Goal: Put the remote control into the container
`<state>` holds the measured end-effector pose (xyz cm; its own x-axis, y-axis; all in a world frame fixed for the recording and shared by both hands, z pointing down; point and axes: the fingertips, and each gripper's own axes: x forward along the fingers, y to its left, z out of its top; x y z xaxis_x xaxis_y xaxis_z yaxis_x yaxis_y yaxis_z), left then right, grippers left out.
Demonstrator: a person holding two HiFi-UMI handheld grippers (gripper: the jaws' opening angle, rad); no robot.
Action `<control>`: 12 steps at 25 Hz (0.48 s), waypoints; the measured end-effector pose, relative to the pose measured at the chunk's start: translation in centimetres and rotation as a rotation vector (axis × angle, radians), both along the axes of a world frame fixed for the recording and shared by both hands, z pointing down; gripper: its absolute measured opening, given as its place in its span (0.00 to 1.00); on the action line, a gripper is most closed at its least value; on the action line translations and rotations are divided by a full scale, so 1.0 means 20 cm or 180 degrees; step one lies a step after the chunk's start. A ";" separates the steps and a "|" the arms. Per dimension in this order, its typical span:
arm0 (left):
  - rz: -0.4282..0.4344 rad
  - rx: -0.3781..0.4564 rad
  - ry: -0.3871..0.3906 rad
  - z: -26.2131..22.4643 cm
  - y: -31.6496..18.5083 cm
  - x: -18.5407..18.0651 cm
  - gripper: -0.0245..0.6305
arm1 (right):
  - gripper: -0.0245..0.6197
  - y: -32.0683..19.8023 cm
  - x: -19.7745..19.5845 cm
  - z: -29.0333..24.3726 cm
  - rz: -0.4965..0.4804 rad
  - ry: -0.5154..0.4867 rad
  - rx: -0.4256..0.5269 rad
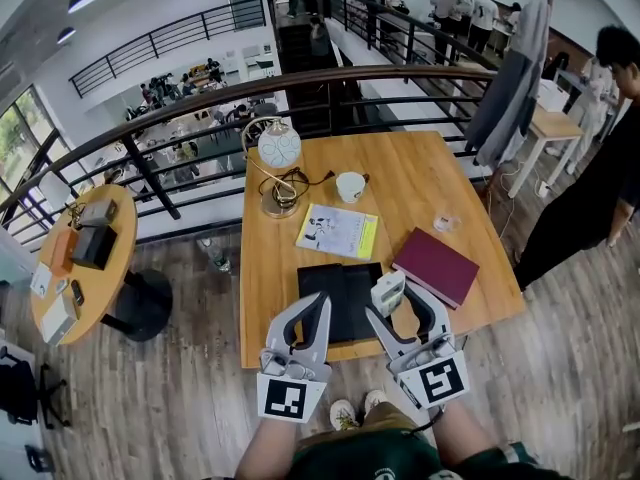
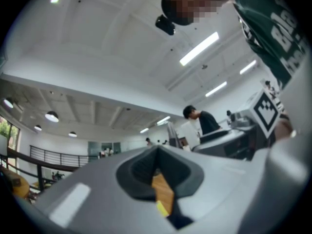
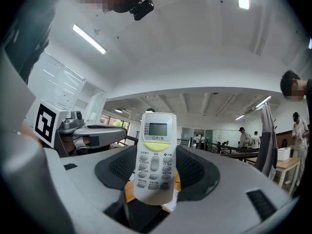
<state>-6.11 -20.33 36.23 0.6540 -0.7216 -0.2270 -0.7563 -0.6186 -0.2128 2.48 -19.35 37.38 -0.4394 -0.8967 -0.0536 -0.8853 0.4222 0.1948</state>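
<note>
Right gripper view shows your right gripper (image 3: 156, 168) clamped on the upright remote control (image 3: 156, 143), the container (image 1: 328, 286) just left below its tips.

— Where does the head view look from?
— High above the worktop (image 1: 430, 183), facing steeply down. The left tool (image 1: 318, 303) and right tool (image 1: 398, 303) sit at its near edge.
— And the two tool views?
— Each rides low behind its own jaws, tilted up at the ceiling. The remote control (image 3: 155, 155) is very near the right lens.
— What's shared?
— Each tool view catches the other tool at its edge. A sliver of worktop shows in both.
</note>
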 end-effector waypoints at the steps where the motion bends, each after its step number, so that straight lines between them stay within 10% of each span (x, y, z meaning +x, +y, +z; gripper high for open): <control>1: -0.0003 -0.0008 0.0022 0.00 -0.01 0.00 0.03 | 0.45 -0.01 0.00 0.01 -0.0006 0.0005 -0.0017; 12: -0.0165 -0.0035 -0.0093 0.07 -0.14 0.01 0.03 | 0.45 -0.13 -0.01 0.03 -0.0153 0.0032 -0.0095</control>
